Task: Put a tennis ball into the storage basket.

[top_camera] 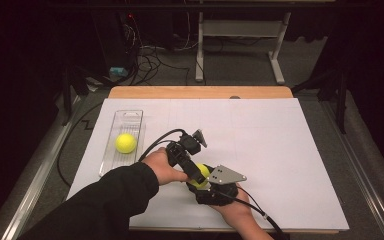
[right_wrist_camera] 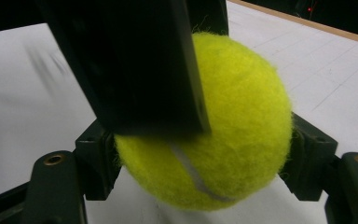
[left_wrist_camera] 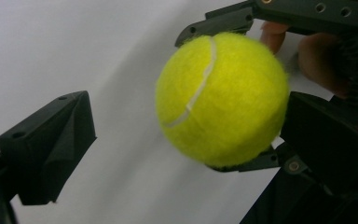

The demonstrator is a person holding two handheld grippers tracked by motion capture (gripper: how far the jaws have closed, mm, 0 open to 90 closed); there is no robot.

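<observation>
Yellow tennis ball (right_wrist_camera: 214, 126) clenched in right gripper (right_wrist_camera: 200, 154), between left gripper's (left_wrist_camera: 186, 126) parted jaws.

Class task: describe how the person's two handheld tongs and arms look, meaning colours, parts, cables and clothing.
Both tongs are black. The left tongs trail a black cable; the right tongs carry a grey three-cornered plate with holes. The left arm wears a black sleeve.

A second tennis ball (top_camera: 125, 143) lies in a clear tray (top_camera: 130, 117) at the table's (top_camera: 280, 145) left side.
</observation>
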